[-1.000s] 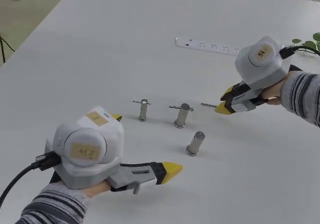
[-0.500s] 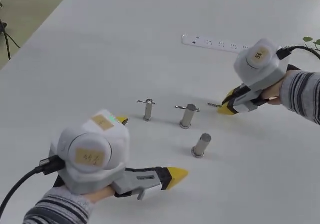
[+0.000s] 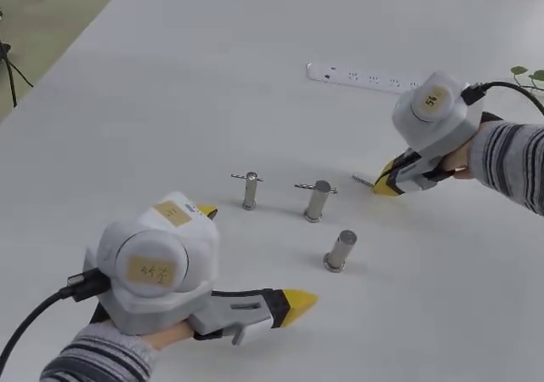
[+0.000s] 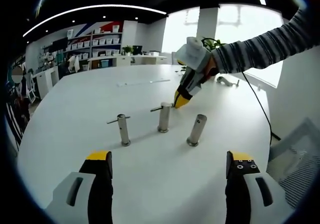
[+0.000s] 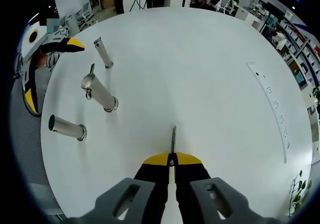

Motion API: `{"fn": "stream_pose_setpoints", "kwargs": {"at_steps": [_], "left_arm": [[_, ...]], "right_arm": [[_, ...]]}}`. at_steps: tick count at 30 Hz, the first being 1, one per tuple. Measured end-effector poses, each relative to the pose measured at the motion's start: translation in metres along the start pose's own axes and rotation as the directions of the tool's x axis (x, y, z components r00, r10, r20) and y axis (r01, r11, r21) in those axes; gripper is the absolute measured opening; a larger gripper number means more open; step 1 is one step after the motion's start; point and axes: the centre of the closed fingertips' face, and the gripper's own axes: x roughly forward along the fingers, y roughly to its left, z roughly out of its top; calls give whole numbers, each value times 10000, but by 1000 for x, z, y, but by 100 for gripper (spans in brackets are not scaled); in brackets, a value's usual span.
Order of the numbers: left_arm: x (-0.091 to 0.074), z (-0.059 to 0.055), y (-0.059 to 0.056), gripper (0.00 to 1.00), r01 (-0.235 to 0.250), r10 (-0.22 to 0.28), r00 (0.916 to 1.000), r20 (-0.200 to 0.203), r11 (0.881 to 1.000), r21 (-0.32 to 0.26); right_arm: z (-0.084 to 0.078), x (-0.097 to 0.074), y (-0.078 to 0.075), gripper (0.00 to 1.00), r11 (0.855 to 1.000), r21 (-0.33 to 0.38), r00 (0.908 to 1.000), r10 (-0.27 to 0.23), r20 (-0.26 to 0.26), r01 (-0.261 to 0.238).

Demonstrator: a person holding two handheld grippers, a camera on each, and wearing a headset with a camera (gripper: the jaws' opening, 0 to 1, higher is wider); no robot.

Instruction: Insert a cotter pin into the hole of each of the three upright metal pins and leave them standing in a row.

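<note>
Three upright metal pins stand on the white table. The left pin (image 3: 250,190) and the middle pin (image 3: 316,201) each carry a cotter pin through the top. The third pin (image 3: 339,251) stands nearer me, with nothing through it. My right gripper (image 3: 384,186) is shut on a cotter pin (image 5: 173,137) that sticks out past its yellow tips, to the right of the middle pin. My left gripper (image 3: 255,259) is open near the front edge, short of the pins (image 4: 162,117), with nothing between its fingers.
A white power strip (image 3: 361,79) lies at the far side of the table. Green plant leaves (image 3: 529,73) show at the right edge. The floor drops away beyond the table's left edge. A black cable (image 3: 34,321) trails from my left gripper.
My right gripper, holding the cotter pin, has edged slightly to the right, away from the middle pin. The left gripper has stayed where it was. The head view has shifted slightly.
</note>
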Motion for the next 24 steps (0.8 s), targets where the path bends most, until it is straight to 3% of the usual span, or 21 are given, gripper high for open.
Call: {"fn": "stream_pose_setpoints", "kwargs": {"at_steps": [5,11,13,24], "left_arm": [[0,0,-3,93,125,-125,9999,16,9998,-123],[-1,-1,-5,92,175,-174,9998,-116,9998,69],[-2,0,-6,90,246,-244,9996,-145,9996,115],[-7,15,-13,83,383,-383,9993,-21,9992,143]], "right_arm": [[-1,-3,3,0,9997,28,9995,-254,209,254],[4,-21,13,0,9978,-303,9958,-558,732,582],[5,-21,7,0,9970,-391,9944,-637,849,672],[12,-56,48,0,9891,-930,9800,-965,1743,1140]]}}
